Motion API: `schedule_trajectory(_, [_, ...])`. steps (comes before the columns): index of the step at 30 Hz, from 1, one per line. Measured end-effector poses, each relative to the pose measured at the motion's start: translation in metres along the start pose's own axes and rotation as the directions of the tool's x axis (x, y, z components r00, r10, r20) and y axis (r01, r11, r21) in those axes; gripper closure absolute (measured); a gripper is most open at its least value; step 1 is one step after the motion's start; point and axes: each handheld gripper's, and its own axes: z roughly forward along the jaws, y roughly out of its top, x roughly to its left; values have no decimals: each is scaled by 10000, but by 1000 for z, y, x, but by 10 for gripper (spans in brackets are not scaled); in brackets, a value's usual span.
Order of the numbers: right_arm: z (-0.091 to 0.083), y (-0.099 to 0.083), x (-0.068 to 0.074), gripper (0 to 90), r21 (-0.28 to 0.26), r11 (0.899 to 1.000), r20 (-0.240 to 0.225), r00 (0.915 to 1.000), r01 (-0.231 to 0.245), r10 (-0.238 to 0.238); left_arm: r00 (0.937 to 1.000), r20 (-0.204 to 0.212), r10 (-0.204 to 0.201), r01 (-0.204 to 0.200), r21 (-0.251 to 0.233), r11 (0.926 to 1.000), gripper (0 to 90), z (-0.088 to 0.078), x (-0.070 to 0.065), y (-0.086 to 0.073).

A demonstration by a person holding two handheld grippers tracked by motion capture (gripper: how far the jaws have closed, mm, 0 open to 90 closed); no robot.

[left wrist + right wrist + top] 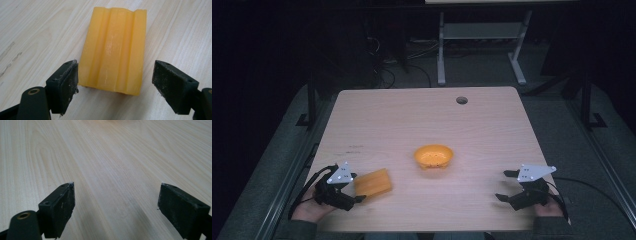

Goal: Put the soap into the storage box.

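A yellow-orange ridged block [373,182] lies flat on the wooden table [412,120] at the front left. My left gripper [355,187] is open, its jaws standing either side of the block's near end [113,47]; the left jaw pad [67,82] looks to be touching the block's corner, while the right pad [172,85] stands clear of it. An orange bowl [433,156] sits near the table's middle. At the front right my right gripper [506,185] is open over bare wood [105,170], nothing between its jaws.
A round cable hole [461,100] sits near the table's far edge. Beyond the table stand a white desk frame [482,45] and cables on a dark floor. A hand holds each gripper at the table's near edge.
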Motion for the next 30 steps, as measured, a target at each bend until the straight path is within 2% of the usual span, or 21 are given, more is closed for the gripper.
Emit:
schedule_trajectory(4, [1,0,0,135,34,10000,-9,10000,18,-18,9999,104,16,-16,-22,10000,200,2,2,5])
schedule_trajectory(9, [1,0,0,135,73,10000,-4,10000,62,-62,9997,84,229,-229,102,9997,189,5,3,13])
schedule_trajectory(13, [1,0,0,135,100,9999,-16,10000,24,-23,9987,246,441,-445,190,9988,180,8,3,21])
schedule_trajectory(18, [2,0,1,135,107,9999,-71,10000,21,-21,9978,494,450,-470,416,9980,174,15,3,26])
schedule_trajectory(23, [2,0,1,135,133,9999,-90,10000,23,-22,9976,345,602,-623,624,9961,169,19,2,29])
schedule_trajectory(30, [2,0,1,135,149,9999,-113,9999,42,-41,9962,439,754,-789,833,9934,169,28,4,35])
